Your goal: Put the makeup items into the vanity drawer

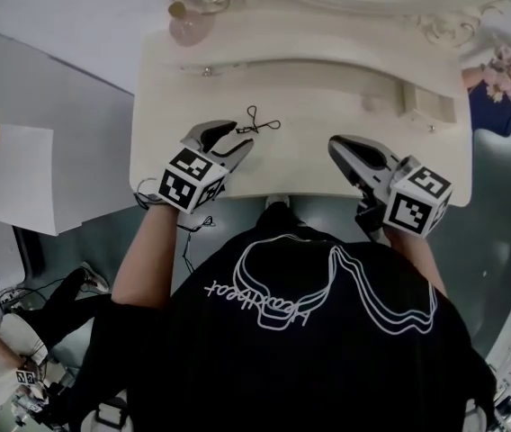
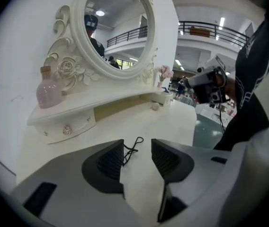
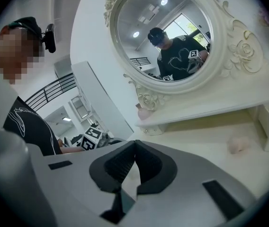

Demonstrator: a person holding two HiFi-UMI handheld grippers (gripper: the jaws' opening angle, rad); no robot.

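A thin black wire-like makeup tool [image 1: 260, 124] lies on the cream vanity top [image 1: 309, 165]. My left gripper [image 1: 239, 135] is open just short of it. In the left gripper view the tool [image 2: 132, 148] lies on the table just beyond the gap between the jaws, with the pads apart and not pressing on it. My right gripper [image 1: 335, 144] hovers over the right half of the top, and its jaws [image 3: 134, 144] are shut with nothing between them. A small pink round item [image 3: 236, 145] lies under the shelf. The right small drawer [image 1: 426, 106] sticks out forward.
A pink bottle [image 1: 186, 27] stands on the upper shelf at the left, above a closed drawer with a crystal knob [image 2: 67, 129]. The round ornate mirror [image 3: 167, 37] rises behind. Pink flowers [image 1: 503, 66] stand at the far right. The table's front edge is against the person's body.
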